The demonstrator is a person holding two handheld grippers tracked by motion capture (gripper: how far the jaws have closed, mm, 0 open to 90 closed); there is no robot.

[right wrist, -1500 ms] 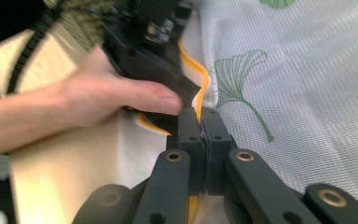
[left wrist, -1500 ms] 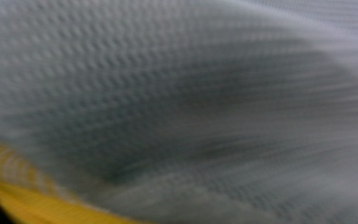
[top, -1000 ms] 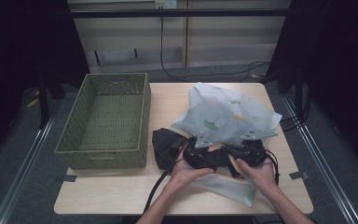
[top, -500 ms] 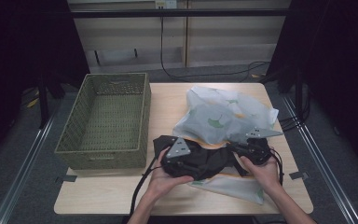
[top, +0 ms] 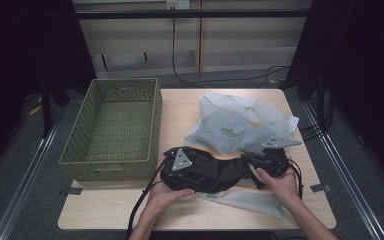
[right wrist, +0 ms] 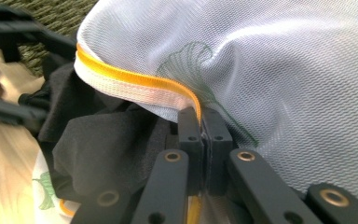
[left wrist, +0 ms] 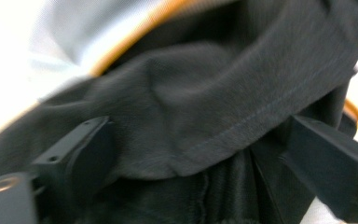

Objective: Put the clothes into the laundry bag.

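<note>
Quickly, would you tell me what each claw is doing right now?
Left claw: open, jaws just opening, black garment between them.
Right claw: shut on the mesh bag at its orange-trimmed edge.

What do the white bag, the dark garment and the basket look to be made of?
White bag: thin mesh fabric, probably synthetic, with a wavy open weave and orange edge trim. Dark garment: matte black knit, with fine ribbing and a stitched hem. Basket: woven green strands, maybe paper cord or plastic.

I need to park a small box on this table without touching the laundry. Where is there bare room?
Bare wood lies on the table strip between the wicker basket and the mesh bag, and along the near edge left of the forearms. The right half is crowded by bag and black garment.
</note>
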